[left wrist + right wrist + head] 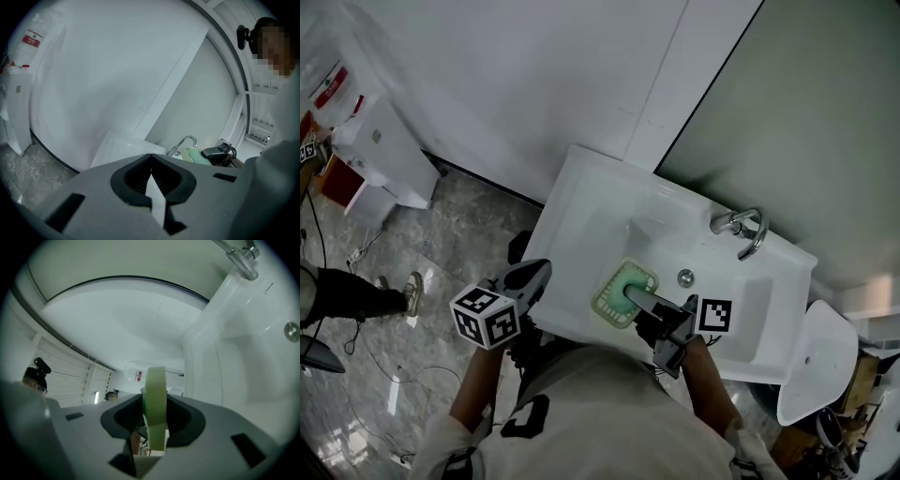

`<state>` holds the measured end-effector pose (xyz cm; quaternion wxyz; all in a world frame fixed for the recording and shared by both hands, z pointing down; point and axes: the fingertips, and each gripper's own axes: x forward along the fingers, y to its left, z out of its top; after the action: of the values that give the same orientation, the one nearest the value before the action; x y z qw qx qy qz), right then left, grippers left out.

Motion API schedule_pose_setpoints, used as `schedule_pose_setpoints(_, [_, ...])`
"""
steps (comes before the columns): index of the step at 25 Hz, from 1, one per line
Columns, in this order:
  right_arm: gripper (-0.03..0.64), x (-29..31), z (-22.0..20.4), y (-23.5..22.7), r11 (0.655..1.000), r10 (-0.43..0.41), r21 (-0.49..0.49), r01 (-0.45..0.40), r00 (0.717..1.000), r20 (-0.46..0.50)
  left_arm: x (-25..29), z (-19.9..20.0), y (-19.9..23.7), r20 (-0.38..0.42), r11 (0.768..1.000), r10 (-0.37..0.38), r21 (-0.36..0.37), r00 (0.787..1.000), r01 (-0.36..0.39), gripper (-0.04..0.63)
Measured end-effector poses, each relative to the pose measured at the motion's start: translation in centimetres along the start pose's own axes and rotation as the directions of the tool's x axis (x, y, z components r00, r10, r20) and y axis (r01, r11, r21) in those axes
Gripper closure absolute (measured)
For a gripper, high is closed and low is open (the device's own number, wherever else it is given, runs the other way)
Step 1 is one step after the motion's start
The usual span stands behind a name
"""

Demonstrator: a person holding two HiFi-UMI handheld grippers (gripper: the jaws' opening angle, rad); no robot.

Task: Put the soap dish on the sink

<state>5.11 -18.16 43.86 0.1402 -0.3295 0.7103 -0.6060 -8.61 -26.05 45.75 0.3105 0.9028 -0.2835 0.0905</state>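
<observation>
Far left: grey stone floor [441,234], with a white box [380,155] by the wall.

Next, the left tongs [536,273], held at the left edge of the white sink [581,187], not over the bowl. Pressed together at the tips, with nothing pinched. On the back of them, a cube with black and white squares [486,315].

Then the soap dish [619,292], green with a pale rim, over the near left part of the sink bowl, close to the front edge. Cannot tell whether touching the sink or not. Pinched by the right tongs [637,300], reaching in from the right, one pad on each flat side of the dish. In the right gripper view, seen thin and on edge, standing up between the two pads.

Further right, a small round silver button [685,277] in the bowl. Behind it, at the back of the sink, a curved silver tap [741,227].
</observation>
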Motion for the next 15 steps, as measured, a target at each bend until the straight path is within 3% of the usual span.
schedule_pose_setpoints(5, [0.473,1.6,3.0,0.2,0.999,0.039,0.000,-0.039,0.999,-0.021,-0.1,0.0,0.5,-0.024,0.996,0.092,-0.002,0.996,-0.092,0.578])
schedule_pose_setpoints(15, [0.472,4.1,6.3,1.7,0.998,0.065,-0.003,-0.065,0.998,-0.008,-1.9,-0.1,2.0,-0.009,0.990,0.139,-0.033,0.990,-0.140,0.577])
